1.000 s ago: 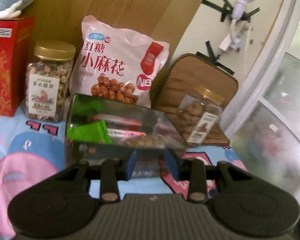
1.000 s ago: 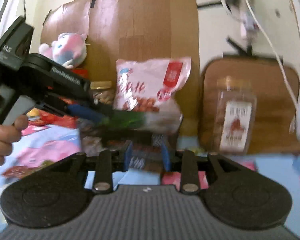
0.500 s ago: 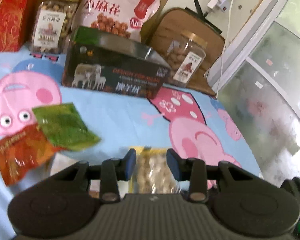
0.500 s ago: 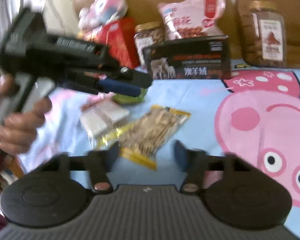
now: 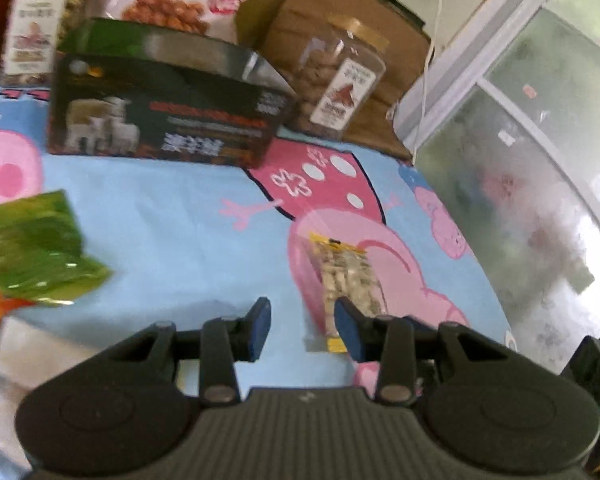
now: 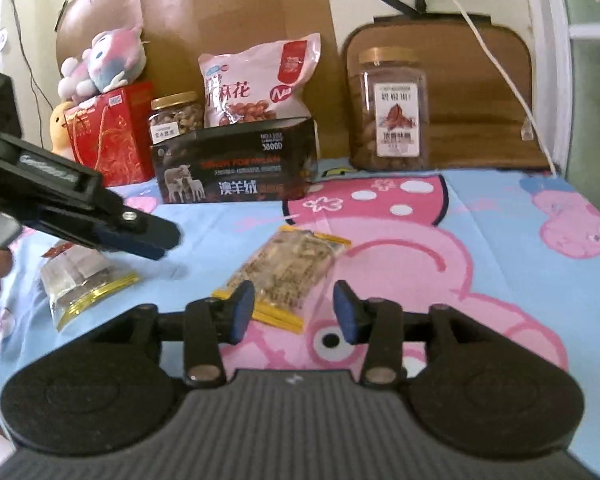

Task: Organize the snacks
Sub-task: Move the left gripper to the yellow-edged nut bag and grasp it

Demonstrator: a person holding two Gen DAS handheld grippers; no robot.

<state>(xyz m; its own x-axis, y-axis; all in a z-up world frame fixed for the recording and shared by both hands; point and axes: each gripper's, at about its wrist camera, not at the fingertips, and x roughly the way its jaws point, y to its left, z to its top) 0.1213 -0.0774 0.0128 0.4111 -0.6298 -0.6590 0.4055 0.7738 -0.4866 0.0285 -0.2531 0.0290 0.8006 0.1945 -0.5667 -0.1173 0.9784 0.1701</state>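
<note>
A clear, yellow-edged nut snack packet [image 6: 288,268] lies flat on the cartoon cloth. Its near end sits in the gap of my right gripper [image 6: 293,310], whose jaws are opening; the pads do not touch it. In the left wrist view the same packet [image 5: 348,276] lies just by the right finger of my left gripper [image 5: 302,330], which is open over bare cloth. The left gripper [image 6: 140,236] shows at the left of the right wrist view, above a second clear packet [image 6: 80,280]. A green packet [image 5: 36,252] lies further left. An open dark box [image 6: 236,168] stands behind.
Behind the box stand a pink snack bag [image 6: 256,84], a small nut jar [image 6: 176,116], a tall jar [image 6: 394,112], a red gift bag [image 6: 108,132] with a plush toy [image 6: 104,60] on top, and a brown cushion [image 6: 480,92]. A white cable [image 6: 500,72] hangs at the right.
Both grippers have come back from the box and tilted down toward the cloth. The right jaws have spread wider. The left gripper has slid left, so the nut packet now lies by its right finger.
</note>
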